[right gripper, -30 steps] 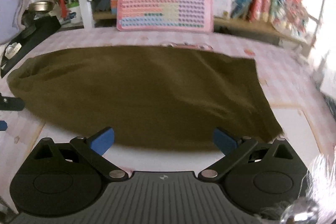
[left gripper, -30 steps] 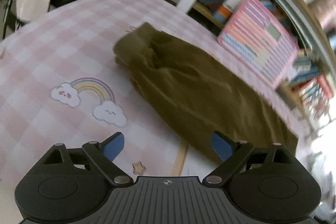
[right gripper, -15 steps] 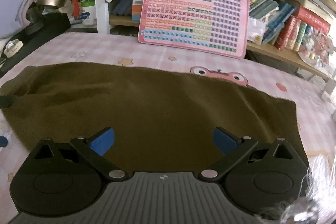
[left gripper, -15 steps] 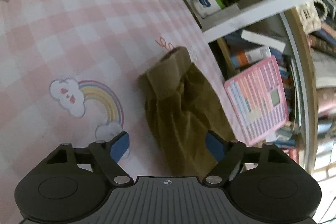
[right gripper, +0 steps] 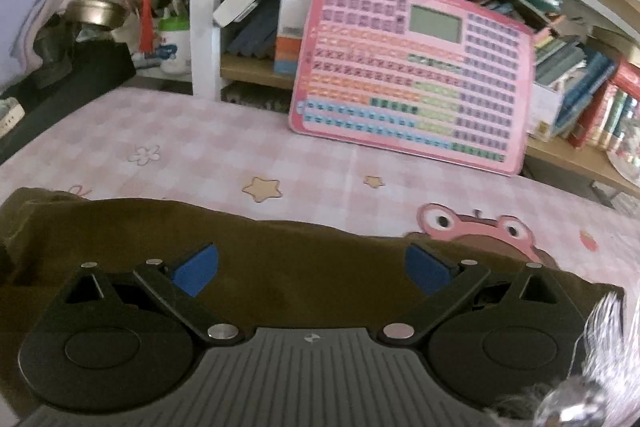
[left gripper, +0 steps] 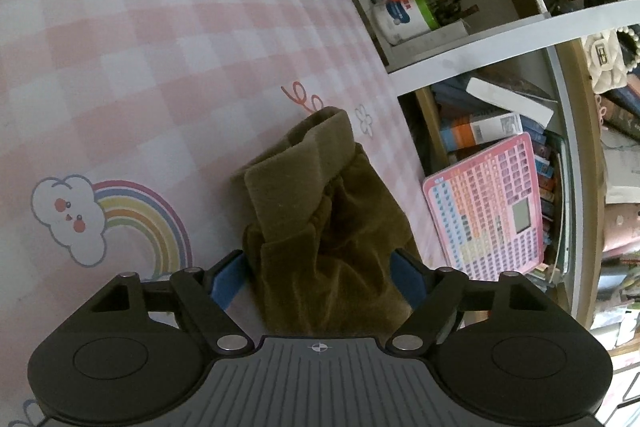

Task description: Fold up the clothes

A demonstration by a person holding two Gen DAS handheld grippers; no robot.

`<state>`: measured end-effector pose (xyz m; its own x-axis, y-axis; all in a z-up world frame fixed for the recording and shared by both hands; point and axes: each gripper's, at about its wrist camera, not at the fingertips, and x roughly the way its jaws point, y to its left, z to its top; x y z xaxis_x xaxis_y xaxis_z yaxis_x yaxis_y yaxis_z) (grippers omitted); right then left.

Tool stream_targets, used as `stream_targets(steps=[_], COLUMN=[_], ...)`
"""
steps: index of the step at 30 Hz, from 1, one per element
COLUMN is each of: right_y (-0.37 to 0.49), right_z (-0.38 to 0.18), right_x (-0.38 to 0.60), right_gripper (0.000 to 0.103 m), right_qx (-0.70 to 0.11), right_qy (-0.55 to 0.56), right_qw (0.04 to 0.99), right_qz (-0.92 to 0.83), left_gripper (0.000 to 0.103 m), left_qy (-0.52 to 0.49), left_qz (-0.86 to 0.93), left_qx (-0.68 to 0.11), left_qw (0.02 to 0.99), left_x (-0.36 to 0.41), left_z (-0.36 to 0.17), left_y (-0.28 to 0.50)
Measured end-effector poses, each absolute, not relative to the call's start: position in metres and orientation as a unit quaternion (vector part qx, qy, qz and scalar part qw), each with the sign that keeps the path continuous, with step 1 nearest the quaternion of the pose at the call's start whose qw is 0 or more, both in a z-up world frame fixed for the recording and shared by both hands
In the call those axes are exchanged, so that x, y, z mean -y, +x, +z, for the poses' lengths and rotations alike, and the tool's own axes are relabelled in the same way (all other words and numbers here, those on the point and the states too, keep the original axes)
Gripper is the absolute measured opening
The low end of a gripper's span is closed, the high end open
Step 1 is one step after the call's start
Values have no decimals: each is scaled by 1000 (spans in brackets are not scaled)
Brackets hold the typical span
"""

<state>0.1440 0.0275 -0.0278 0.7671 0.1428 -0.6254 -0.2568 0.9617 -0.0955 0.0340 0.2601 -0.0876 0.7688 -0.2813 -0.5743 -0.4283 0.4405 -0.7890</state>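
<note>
Now | left tool wide, straddling olive garment cuff end | right tool wide above its middle, gripping nothing

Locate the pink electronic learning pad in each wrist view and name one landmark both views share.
Left wrist view: the pink learning pad sits at the right edge, leaning against the bookshelf past the table's far side.
Right wrist view: the pad stands upper centre, upright against the shelf, facing the camera.
Shared landmark: the olive-brown garment lying on the pink checked tablecloth.
</note>
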Motion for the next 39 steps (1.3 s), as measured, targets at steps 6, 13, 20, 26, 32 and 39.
stream_targets(steps=[6,13,20,26,32,39], right_y=[146,62,37,40,38,24], right_z=[-44,-37,-47,-48,-30,-10], right_x=[-31,-13,-12,-8,23,108], right_gripper=[99,99,102,102,102,102], right_qx=[-373,-388,-392,-391,-370,-360], right_qy=[-79,-102,-103,-89,-53,1], right_qw=[921,909,908,908,917,926], right_qz=[82,111,108,119,140,115], left_gripper=[81,80,55,17,15,17], left_qy=[-533,-556,-547,-530,-370,-103], left_qz=[47,52,77,95,19,-59], left_qx=[-332,-317,-311,-318,-275,-250], left_qw=[776,766,773,780,887,961], left_x=[-261,-261,-254,-253,-202,-81], left_z=[-89,-93,-92,-91,-24,27], left_y=[34,36,37,36,31,19])
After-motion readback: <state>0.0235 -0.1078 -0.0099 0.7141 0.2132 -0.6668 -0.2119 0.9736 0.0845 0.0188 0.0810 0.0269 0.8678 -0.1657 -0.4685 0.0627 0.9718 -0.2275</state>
